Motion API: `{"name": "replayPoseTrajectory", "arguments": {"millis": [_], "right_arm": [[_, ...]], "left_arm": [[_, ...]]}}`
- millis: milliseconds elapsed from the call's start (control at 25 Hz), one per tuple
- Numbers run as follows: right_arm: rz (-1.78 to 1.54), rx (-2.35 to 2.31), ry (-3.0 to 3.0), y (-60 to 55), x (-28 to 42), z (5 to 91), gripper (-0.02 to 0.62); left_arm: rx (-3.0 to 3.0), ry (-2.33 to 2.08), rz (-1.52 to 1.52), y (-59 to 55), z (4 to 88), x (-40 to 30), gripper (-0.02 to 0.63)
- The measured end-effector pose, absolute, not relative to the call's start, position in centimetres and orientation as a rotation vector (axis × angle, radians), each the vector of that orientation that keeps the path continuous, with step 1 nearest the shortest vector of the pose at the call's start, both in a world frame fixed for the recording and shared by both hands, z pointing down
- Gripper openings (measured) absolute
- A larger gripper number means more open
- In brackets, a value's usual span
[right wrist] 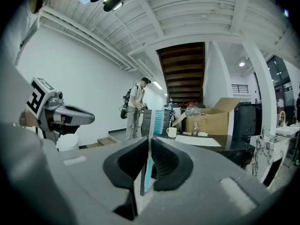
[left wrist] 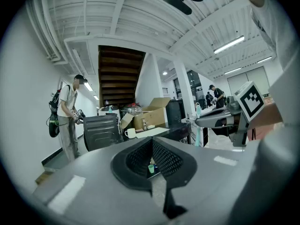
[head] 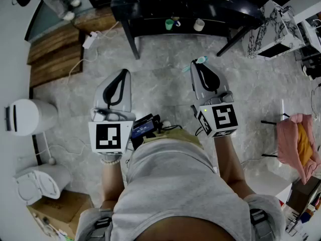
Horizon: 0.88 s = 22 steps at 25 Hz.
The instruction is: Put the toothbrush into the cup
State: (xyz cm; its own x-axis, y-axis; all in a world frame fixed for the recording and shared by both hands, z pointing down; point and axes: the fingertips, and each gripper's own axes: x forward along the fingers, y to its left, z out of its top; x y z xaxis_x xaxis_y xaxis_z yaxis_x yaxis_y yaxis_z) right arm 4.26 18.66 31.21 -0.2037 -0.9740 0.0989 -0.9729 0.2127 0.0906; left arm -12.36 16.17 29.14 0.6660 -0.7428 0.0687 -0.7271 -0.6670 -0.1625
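In the head view my right gripper is shut on a teal toothbrush that sticks out crosswise past its tips. The right gripper view shows that toothbrush upright between the shut jaws, bristles on top. A green cup and a white cup stand on the black table ahead, well beyond both grippers. My left gripper is shut and holds nothing. Below its closed tips in the left gripper view, the green cup shows small and far.
A cardboard box and a white mug sit on the table. A person stands beside it. Wooden steps, a power strip with cables, a white bin, a marbled cabinet and a pink cloth ring the stone floor.
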Motion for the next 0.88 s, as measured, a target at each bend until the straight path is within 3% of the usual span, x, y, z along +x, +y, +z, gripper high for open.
{"name": "replayPoseTrajectory", "arguments": {"millis": [880], "right_arm": [[0.029, 1.906, -2.376, 19.09, 4.96, 31.24, 0.023]], "left_arm": [[-2.740, 1.245, -0.186, 16.88, 29.02, -11.92, 0.011]]}}
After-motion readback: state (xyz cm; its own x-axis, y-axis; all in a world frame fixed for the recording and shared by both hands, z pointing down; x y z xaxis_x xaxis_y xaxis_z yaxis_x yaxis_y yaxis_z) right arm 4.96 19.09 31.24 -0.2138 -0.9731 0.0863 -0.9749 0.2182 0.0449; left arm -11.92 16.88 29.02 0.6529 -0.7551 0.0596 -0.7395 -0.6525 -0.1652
